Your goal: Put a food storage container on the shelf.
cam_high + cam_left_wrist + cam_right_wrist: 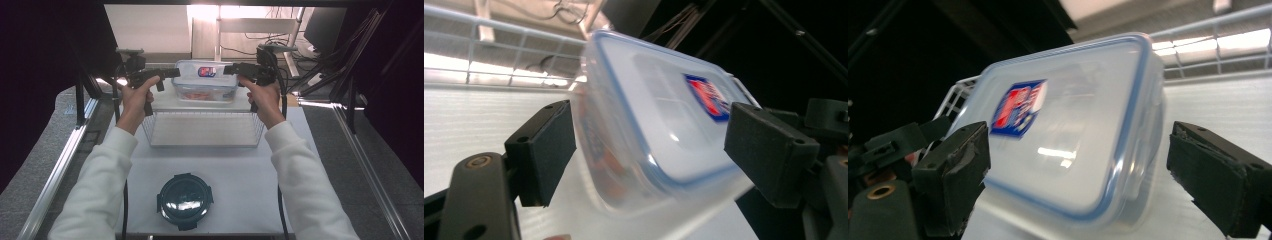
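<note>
Blurring softens the clear rectangular plastic container with blue-rimmed lid and red-and-blue label (205,80) in both gripper views; its reddish contents cannot be identified. Position: upper centre of the high view, beyond the white wire basket (202,129), between the two tools. Left gripper (173,73): jaws spread wide, straddling the container's left end; whether they touch it is unclear. Right gripper (229,69): jaws likewise wide apart around the right end, a gap visible at one pad, contact at the other uncertain. Dark round lidded container (185,201): bottom centre, on the white table (240,170), well apart from both tools.
</note>
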A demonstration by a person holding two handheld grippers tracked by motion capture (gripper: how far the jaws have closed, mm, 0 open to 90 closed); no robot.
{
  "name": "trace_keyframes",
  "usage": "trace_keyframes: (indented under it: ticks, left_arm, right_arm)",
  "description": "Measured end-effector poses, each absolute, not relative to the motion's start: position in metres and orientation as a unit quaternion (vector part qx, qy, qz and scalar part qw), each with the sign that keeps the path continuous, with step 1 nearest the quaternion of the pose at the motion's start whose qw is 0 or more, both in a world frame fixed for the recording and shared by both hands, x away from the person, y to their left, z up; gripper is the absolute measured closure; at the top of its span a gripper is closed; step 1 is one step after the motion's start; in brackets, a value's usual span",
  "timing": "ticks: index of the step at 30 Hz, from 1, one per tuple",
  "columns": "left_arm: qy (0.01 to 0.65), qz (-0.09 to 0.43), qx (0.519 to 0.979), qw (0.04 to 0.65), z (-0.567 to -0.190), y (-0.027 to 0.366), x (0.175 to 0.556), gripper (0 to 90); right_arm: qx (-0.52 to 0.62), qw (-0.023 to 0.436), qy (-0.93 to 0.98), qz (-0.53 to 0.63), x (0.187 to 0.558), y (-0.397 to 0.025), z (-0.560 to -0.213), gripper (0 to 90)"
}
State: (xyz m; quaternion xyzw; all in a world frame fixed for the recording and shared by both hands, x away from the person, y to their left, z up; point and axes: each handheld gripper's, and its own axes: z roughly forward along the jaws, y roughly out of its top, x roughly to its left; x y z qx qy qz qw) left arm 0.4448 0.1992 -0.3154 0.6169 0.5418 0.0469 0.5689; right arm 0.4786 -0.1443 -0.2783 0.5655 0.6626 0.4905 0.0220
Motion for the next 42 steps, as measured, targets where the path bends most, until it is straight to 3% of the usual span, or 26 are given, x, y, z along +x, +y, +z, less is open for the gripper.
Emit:
trace_keyframes:
  ticks: [7, 18, 31, 42]
  left_arm:
    - [0.504, 0.065, 0.646, 0.570, -0.326, 0.208, 0.405, 21.0]
    - [0.471, 0.113, 0.707, 0.516, -0.362, 0.208, 0.350, 22.2]
    - [0.469, 0.096, 0.732, 0.486, -0.414, 0.210, 0.297, 21.7]
    - [0.478, 0.104, 0.743, 0.456, -0.437, 0.209, 0.272, 21.2]
  right_arm:
    - [0.495, 0.050, 0.704, 0.507, 0.445, -0.163, -0.285, 13.7]
    - [0.429, 0.092, 0.730, 0.525, 0.392, -0.198, -0.323, 17.6]
    - [0.397, 0.091, 0.748, 0.524, 0.335, -0.221, -0.375, 19.2]
    - [0.387, 0.099, 0.772, 0.494, 0.310, -0.232, -0.408, 19.5]
